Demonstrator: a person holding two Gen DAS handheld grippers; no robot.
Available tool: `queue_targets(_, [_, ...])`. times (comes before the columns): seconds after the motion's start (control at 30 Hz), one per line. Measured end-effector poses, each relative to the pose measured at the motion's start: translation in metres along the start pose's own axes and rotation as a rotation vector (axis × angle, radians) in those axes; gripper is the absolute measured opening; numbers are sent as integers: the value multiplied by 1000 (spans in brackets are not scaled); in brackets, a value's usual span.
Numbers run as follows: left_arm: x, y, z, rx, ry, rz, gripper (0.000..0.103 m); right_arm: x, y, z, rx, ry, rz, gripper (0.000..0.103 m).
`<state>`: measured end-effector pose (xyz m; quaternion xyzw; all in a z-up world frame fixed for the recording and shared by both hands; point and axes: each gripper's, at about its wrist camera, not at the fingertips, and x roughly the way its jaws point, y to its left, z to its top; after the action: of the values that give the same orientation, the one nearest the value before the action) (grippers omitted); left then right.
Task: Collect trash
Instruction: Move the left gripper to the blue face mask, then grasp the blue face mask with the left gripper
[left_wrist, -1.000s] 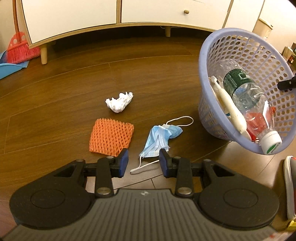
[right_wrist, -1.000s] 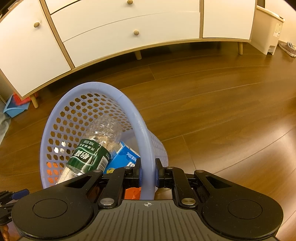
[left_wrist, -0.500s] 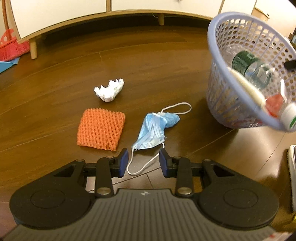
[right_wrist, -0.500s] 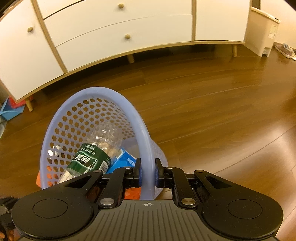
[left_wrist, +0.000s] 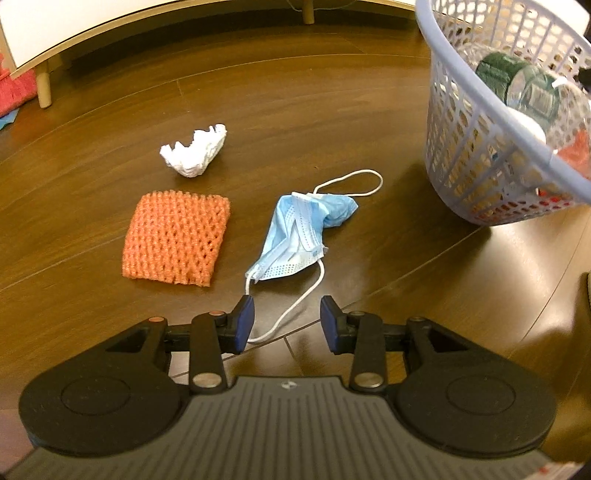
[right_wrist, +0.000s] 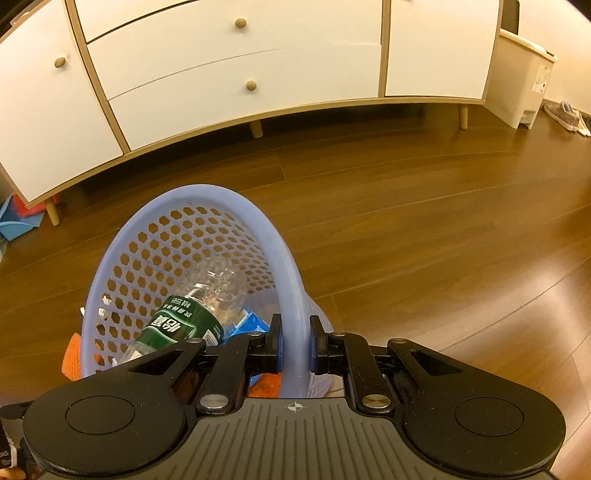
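Fingers of the left gripper stand wide apart, empty, above the face mask. Right gripper clamps the basket rim. Limp and light, the mask likely lifts best by its bunched pleats.

The basket is pale lavender with a honeycomb of holes, and the bottle inside is clear with a dark green label. On the dark brown floor lie a pale blue mask, an orange mesh net and what looks like white crumpled paper.
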<state>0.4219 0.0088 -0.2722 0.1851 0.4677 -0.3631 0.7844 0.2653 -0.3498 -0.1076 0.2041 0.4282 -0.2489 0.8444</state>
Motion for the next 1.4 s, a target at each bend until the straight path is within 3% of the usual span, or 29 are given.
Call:
queue_targets(0.53, [29,-17,14,125,-82,25,35,4,5,-1,7,-26,-45,9])
queue_targets(0.7, [42,-15,14,139,-52,55,2,4,7,-2,8,-30,-51,9])
queue_targets(0.73, [41,-13,14,126,-58,49,0,4,8,-2,5,-30,-51,9])
queue_targets(1.0, [11,7,18,43,-125,41,0,3,6,-1,-3,-32,-48,9])
queue_targets(1.4, [-73,-2,48,39,-296,19,0,4,9,-1,-33,-44,-54,9])
